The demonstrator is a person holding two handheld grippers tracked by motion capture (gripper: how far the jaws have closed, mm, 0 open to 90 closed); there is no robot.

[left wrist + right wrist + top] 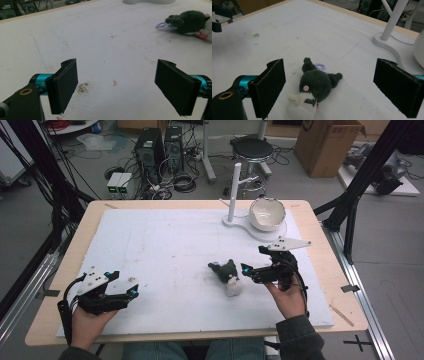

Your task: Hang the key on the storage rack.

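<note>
A small plush toy (227,276) with a dark grey head and a white body lies on its side on the white board (165,250) that covers the desk (75,240), right of the board's middle and toward the person's edge. The right gripper (246,269) sits just beside the toy on its right, low over the board, with its jaws released and spread wide; in the right gripper view the plush toy (315,86) lies between the two black jaws but touches neither, its white part nearest the camera and a pale lilac loop (320,66) showing behind its head. The left gripper (134,291) rests near the front left corner of the board, well apart from the toy, and its jaws are also released and wide, with only stained white board between them; in the left gripper view the plush toy (188,23) lies far off at the upper right. At the far right of the desk stands a white stand (234,195) with an upright post, and a white bowl (267,213) sits on the stand's base beside it.
</note>
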